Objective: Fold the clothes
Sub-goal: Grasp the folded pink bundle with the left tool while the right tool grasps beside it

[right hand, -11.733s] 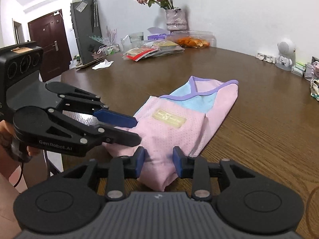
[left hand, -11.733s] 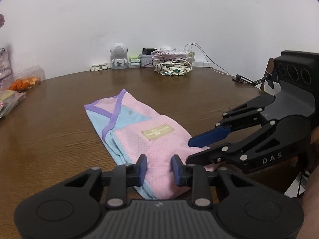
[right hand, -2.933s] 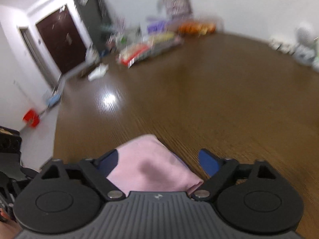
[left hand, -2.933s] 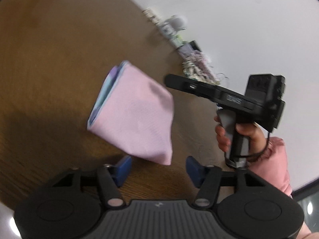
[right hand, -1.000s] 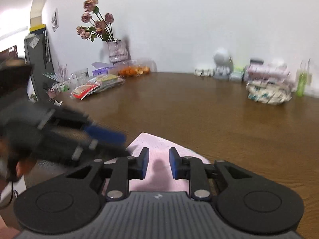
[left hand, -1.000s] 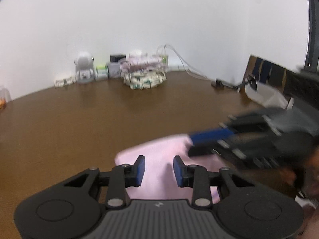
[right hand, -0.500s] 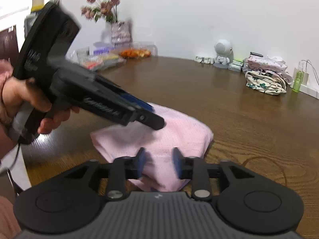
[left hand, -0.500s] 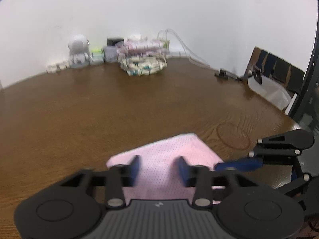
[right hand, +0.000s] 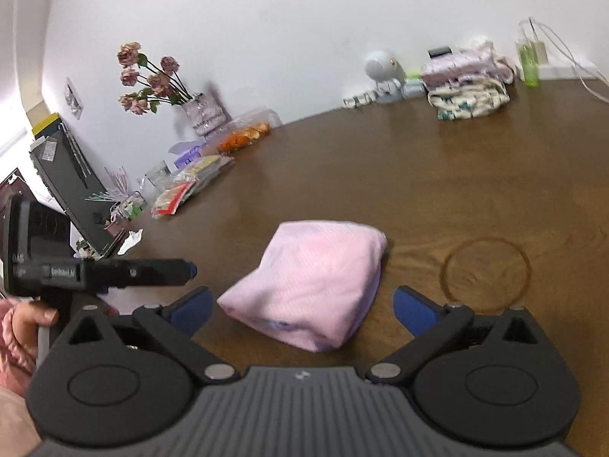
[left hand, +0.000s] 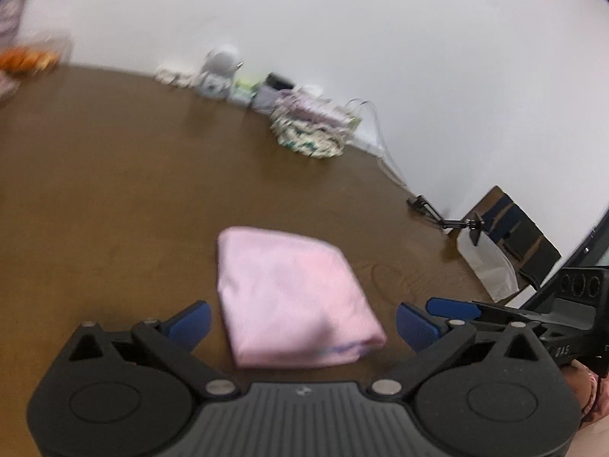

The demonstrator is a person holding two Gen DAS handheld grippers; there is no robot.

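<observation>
The folded pink garment (left hand: pixel 289 297) lay flat on the brown bench (left hand: pixel 95 190). The left hand-held gripper (left hand: pixel 300 323) and right hand-held gripper (right hand: pixel 300 310), jaws just opened wide, flanked the garment's near edge without touching it.

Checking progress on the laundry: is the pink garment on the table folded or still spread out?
Folded. The pink mesh garment lies as a compact layered bundle on the brown wooden table, its stacked edges showing nearest the camera.

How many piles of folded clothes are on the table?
2: the pink folded garment near the grippers, and a stack of folded clothes by the far wall. Others may lie out of view.
</observation>
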